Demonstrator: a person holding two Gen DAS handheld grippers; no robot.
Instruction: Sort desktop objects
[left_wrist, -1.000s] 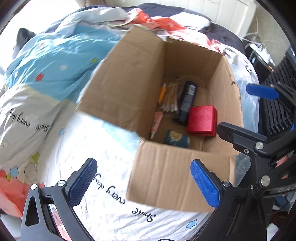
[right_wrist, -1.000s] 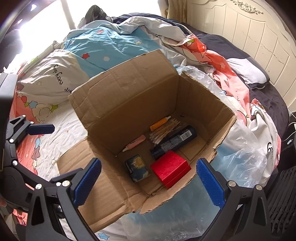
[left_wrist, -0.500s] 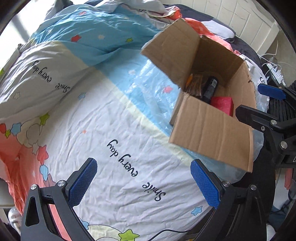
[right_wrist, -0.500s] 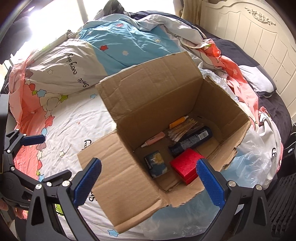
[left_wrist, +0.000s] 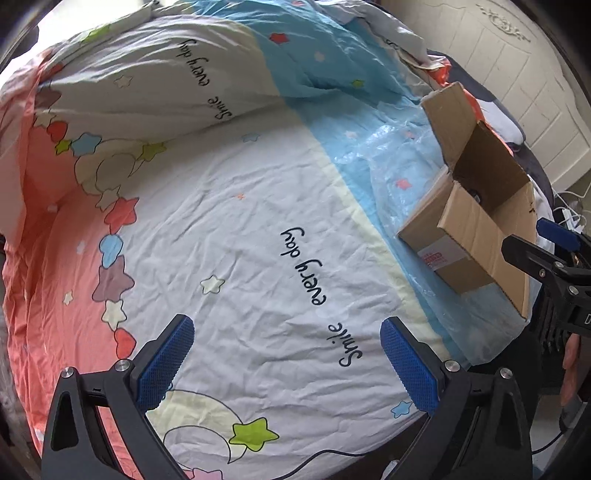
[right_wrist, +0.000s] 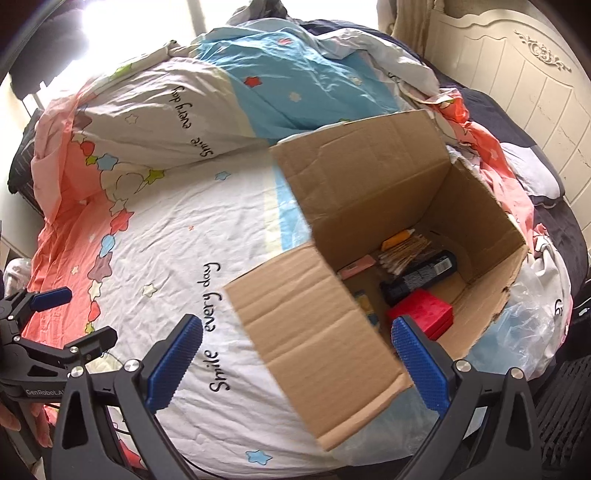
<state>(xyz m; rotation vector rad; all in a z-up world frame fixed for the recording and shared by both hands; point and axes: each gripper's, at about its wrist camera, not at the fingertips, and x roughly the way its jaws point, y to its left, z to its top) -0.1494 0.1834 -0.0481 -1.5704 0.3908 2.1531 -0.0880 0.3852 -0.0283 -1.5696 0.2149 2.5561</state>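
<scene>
Right of centre on the bed: open brown corrugated cardboard box (right_wrist: 373, 206) with flaps raised, resting on crinkled clear plastic sheeting (right_wrist: 532, 325) over a pastel star-print quilt (right_wrist: 155, 258). Inside, seen from the right wrist: red rectangular box (right_wrist: 424, 314) at the near side, black cylindrical bottle (right_wrist: 421, 275) lying beside it, bundle of thin tan sticks (right_wrist: 406, 251), orange tube (right_wrist: 397, 238), pink tube (right_wrist: 356, 266), and a dark blue packet (right_wrist: 365, 304) largely hidden by the near flap. Legible: "Smile every day" printed repeatedly on the quilt; "GenRobot" on the left gripper (right_wrist: 74, 317) body; white shipping label (left_wrist: 437, 253) with red print on the box's outer wall, too small to read. Left gripper (left_wrist: 288, 363) spread wide, holding nothing, over bare quilt; right gripper (right_wrist: 299, 363) likewise wide and unladen, at the box's near flap. Compared with half a second ago: left view swung further off the box, now at the frame's right edge with contents almost hidden; right view shifted leftward, box lower right.
</scene>
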